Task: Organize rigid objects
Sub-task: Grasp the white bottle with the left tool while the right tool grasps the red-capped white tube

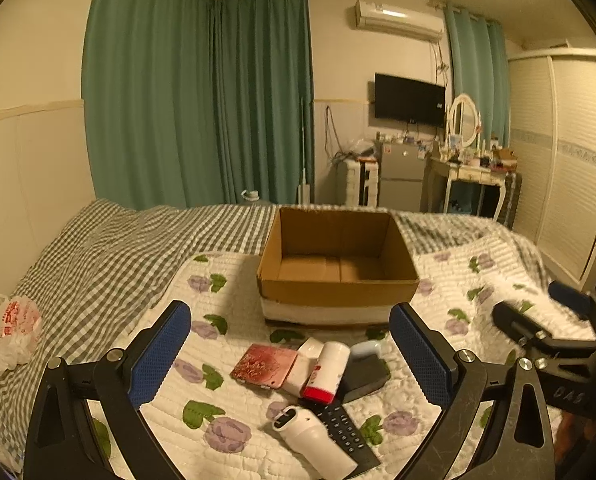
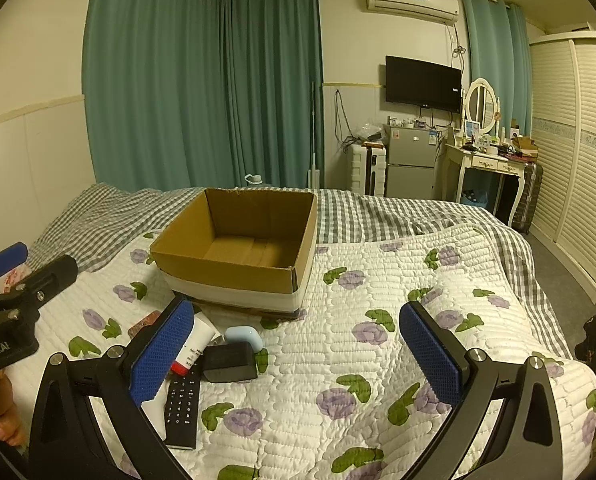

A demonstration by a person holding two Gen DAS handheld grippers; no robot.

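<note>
An open, empty cardboard box point(image 1: 338, 282) point(image 2: 233, 268) stands on the flowered quilt. In front of it lies a pile: a pink-red flat case point(image 1: 262, 365), a white tube with a red cap point(image 1: 326, 372) point(image 2: 193, 346), a light blue case point(image 1: 365, 349) point(image 2: 243, 338), a black block point(image 1: 364, 376) point(image 2: 229, 362), a black remote point(image 1: 344, 430) point(image 2: 182, 404) and a white bottle point(image 1: 314, 442). My left gripper point(image 1: 289, 356) is open above the pile. My right gripper point(image 2: 298, 354) is open over bare quilt right of the pile; it also shows in the left wrist view point(image 1: 538, 316).
A white plastic bag with red print point(image 1: 11, 332) lies on the checked bedspread at the left. The bed's right edge drops to the floor by a wardrobe point(image 2: 578, 160). A dresser point(image 2: 486, 160), fridge point(image 2: 412, 162) and curtains point(image 2: 201, 88) stand beyond the bed.
</note>
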